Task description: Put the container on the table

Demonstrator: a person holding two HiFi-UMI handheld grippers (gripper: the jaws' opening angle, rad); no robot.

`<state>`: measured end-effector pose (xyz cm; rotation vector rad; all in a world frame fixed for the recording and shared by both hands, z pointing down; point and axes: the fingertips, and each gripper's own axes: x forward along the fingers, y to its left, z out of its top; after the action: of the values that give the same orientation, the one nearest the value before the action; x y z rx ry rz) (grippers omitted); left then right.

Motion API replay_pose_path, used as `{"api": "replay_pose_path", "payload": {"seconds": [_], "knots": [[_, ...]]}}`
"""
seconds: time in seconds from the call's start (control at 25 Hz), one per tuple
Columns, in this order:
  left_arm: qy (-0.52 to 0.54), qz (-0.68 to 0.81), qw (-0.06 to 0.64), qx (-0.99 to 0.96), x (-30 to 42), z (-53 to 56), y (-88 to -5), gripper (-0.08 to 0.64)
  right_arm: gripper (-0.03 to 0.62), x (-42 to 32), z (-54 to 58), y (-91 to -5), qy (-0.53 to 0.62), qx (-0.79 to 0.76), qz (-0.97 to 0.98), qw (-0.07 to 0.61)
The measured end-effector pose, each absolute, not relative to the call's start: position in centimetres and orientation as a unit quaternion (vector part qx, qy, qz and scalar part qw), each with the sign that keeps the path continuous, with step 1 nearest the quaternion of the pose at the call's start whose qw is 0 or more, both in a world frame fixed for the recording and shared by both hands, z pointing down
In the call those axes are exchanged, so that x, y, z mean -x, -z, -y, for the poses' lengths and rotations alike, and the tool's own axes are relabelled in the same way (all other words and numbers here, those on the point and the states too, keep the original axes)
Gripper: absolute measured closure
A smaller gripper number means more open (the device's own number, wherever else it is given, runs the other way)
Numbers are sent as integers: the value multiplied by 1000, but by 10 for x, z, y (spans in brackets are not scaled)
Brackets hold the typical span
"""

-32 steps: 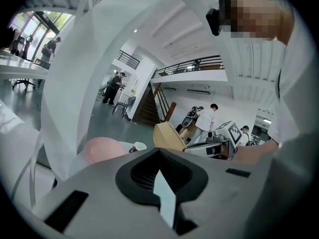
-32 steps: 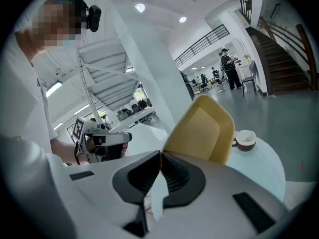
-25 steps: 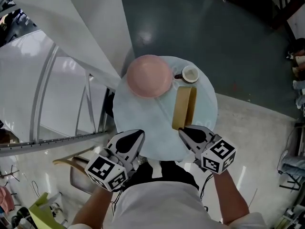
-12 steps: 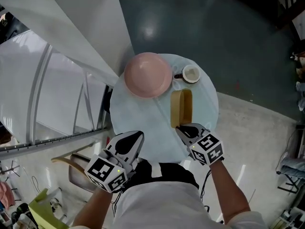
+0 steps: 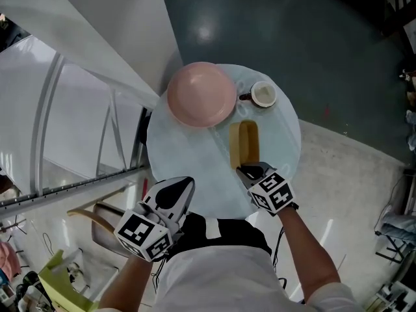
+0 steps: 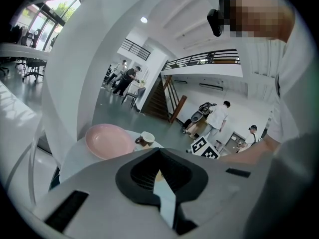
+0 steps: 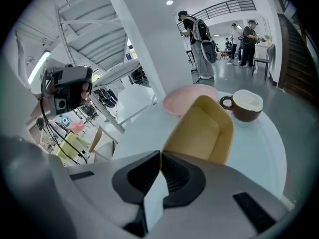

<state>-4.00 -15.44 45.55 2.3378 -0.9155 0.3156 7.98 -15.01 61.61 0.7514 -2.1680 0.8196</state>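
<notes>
The yellow container (image 5: 244,142) lies open side up on the round pale-blue table (image 5: 188,161), just right of its middle. My right gripper (image 5: 250,169) sits at the container's near end, shut on its near rim. In the right gripper view the container (image 7: 202,131) runs away from my right gripper (image 7: 160,153), whose jaws pinch its wall. My left gripper (image 5: 182,186) hovers at the table's near left edge. It is shut with nothing in it, and the left gripper view shows my left gripper (image 6: 159,149) with its tips touching.
A pink plate (image 5: 200,94) sits at the table's far side, with a brown cup (image 5: 262,95) to its right. A slanted white panel (image 5: 110,38) and a metal frame stand to the left. A chair (image 5: 107,229) is near my left arm. People stand far off.
The container has turned from resting on its side to lying flat and open side up. My right gripper has moved left and forward with it. My left gripper has barely moved.
</notes>
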Motion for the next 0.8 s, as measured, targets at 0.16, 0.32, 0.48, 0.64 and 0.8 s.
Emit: {"api": "replay_pose_path", "payload": {"seconds": [0.16, 0.32, 0.48, 0.64, 0.8], "knots": [[-123, 344, 305, -880, 40, 154, -459, 539, 561, -77, 152, -628, -315, -291, 826, 365], [-123, 344, 308, -878, 41, 154, -461, 538, 561, -68, 154, -633, -292, -285, 821, 398], [-120, 347, 311, -877, 45, 153, -462, 538, 561, -60, 153, -640, -296, -281, 815, 412], [-118, 349, 316, -874, 51, 151, -465, 540, 561, -54, 150, -647, -304, -276, 810, 418], [-116, 351, 322, -871, 59, 150, -469, 538, 561, -47, 152, -654, -306, -277, 806, 425]]}}
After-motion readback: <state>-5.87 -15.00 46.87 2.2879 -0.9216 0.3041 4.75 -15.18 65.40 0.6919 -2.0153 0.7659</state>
